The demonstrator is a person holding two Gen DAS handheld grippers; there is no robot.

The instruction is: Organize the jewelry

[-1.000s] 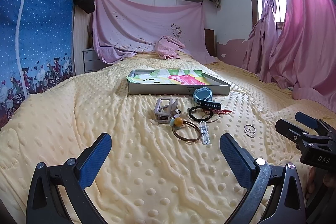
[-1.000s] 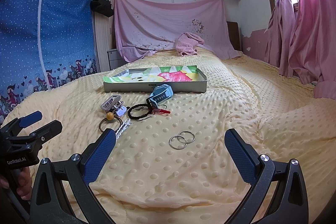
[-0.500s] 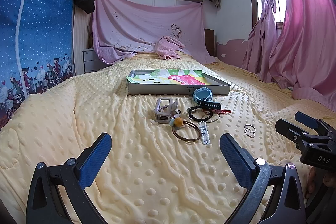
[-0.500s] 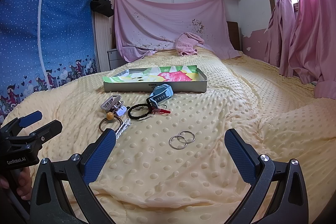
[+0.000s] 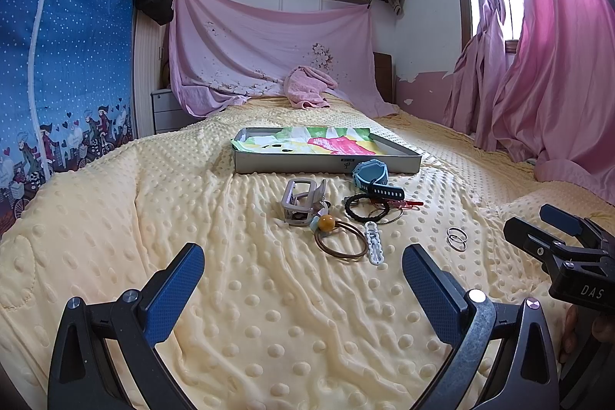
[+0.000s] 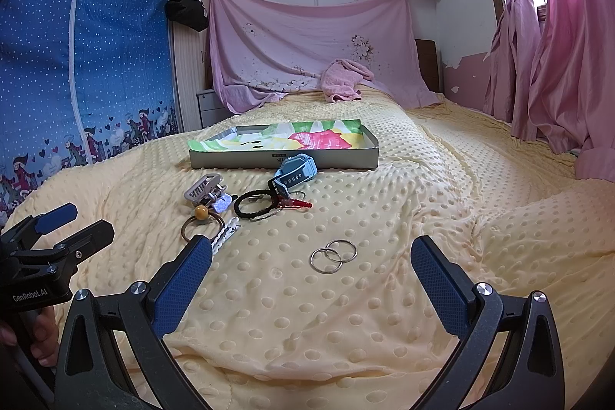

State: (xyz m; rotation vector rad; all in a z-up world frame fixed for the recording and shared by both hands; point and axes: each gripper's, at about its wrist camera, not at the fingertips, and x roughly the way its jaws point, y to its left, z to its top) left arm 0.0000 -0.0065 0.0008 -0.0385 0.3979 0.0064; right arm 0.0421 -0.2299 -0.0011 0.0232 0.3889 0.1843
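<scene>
Yellow bedspread point(image 6: 384, 314) holds silver rings point(image 6: 333, 255) ahead of wide-spread right gripper point(image 6: 311, 279).

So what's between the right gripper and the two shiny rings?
Nothing but bare bumpy yellow blanket. In the right wrist view, the right gripper is open, and the two silver rings lie just ahead of its fingers.

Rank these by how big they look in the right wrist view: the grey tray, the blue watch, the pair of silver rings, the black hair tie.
1. grey tray, by far the largest.
2. to 4. blue watch, black hair tie and pair of silver rings look close in size; the rings lie nearer the camera, so no firm order.
</scene>
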